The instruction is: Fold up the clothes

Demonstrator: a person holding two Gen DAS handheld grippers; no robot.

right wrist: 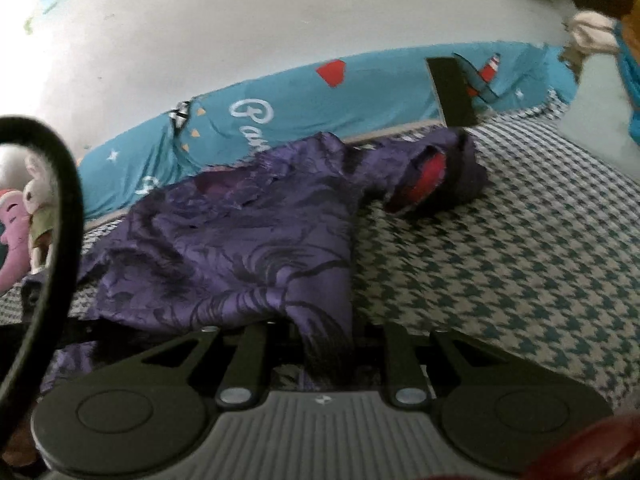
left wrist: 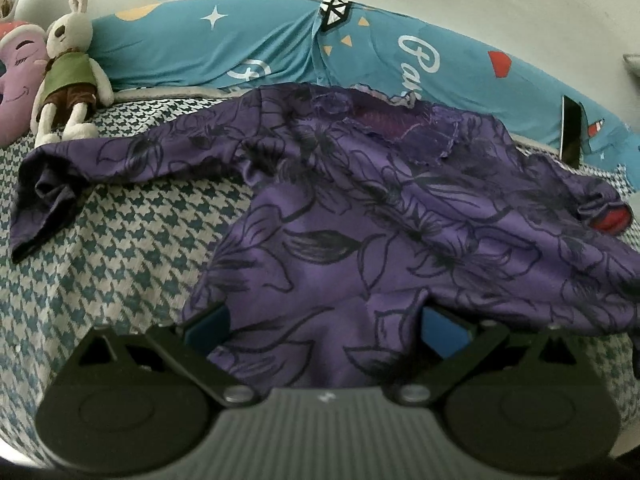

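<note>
A purple shirt (left wrist: 340,208) with dark flower outlines lies spread on the houndstooth bed cover (left wrist: 120,248). One sleeve reaches left and the other, showing a red lining (left wrist: 610,218), reaches right. My left gripper (left wrist: 326,326) is open, its blue pads (left wrist: 208,324) wide apart with the shirt's near hem draped between them. In the right wrist view the shirt (right wrist: 240,240) is bunched toward my right gripper (right wrist: 328,336). That gripper's links stand close together, shut on a gathered fold of the hem that hides its fingertips. The red-lined sleeve (right wrist: 424,176) lies beyond.
A long blue printed pillow (left wrist: 240,48) runs along the wall behind the shirt. A rabbit plush (left wrist: 68,76) and a purple plush (left wrist: 16,76) sit at the far left. A black phone (left wrist: 570,128) leans on the pillow. A black cable loop (right wrist: 60,200) hangs at the left of the right wrist view.
</note>
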